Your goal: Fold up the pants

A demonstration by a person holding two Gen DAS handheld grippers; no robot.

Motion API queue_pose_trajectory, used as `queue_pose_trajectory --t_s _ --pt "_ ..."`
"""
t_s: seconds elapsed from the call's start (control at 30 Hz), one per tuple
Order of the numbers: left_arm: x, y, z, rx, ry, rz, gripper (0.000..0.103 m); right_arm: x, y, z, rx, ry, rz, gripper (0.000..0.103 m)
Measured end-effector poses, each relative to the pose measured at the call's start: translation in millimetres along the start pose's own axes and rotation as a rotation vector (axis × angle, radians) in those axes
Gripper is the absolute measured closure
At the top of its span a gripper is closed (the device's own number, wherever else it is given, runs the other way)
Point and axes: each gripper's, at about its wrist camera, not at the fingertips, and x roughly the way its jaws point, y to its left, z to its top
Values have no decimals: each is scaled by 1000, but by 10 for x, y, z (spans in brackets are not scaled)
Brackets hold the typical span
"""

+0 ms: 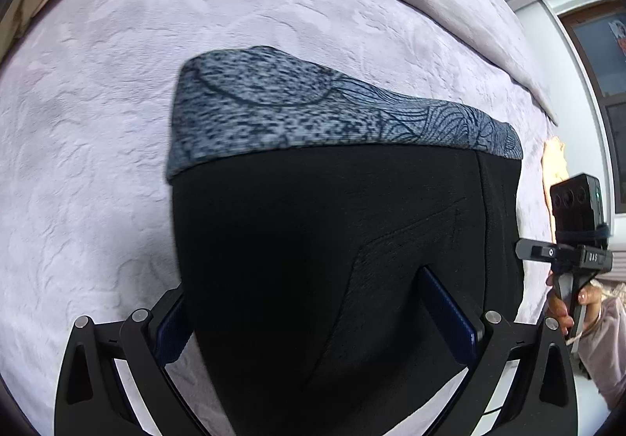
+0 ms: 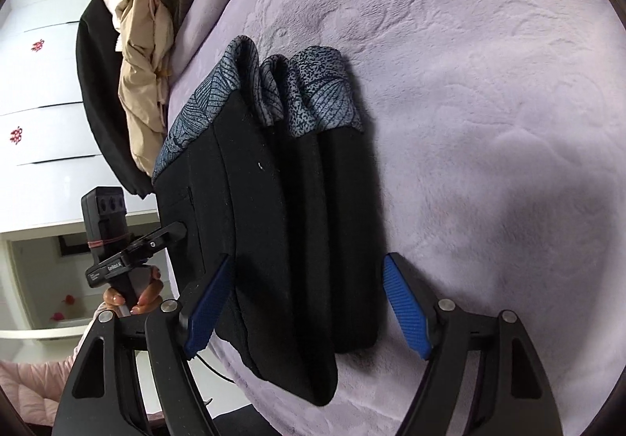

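The black pants [image 1: 321, 260] with grey-blue patterned cuffs [image 1: 313, 111] lie folded in a compact stack on the lilac bedspread [image 1: 98, 123]. My left gripper [image 1: 313, 318] is open, its blue-padded fingers [image 1: 446, 314] straddling the near end of the stack. In the right wrist view the folded pants [image 2: 281, 221] show several layers with the cuffs [image 2: 313, 92] at the far end. My right gripper [image 2: 309, 303] is open, its fingers [image 2: 405, 311] on either side of the stack's near end. Each gripper shows in the other's view, the right one [image 1: 563, 256] and the left one [image 2: 133, 248].
A heap of beige and black clothes [image 2: 141, 56] lies at the bed's far left edge in the right wrist view. White drawers [image 2: 43, 84] stand beyond the bed. The bed's edge [image 1: 540, 170] runs along the right in the left wrist view.
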Motion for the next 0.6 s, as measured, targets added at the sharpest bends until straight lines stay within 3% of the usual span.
queue_pose_trajectory --t_s 0.2,0.4,0.6 --pt "92 -67 -32 -32 -8 -50 0 168 -9 133 -29 32 68 22" --pt "60 -29 -128 -63 -35 -46 0 243 -17 154 -5 34 63 24" --pt "-107 -187 -233 -22 -105 4 21 168 60 108 1 26 60 42"
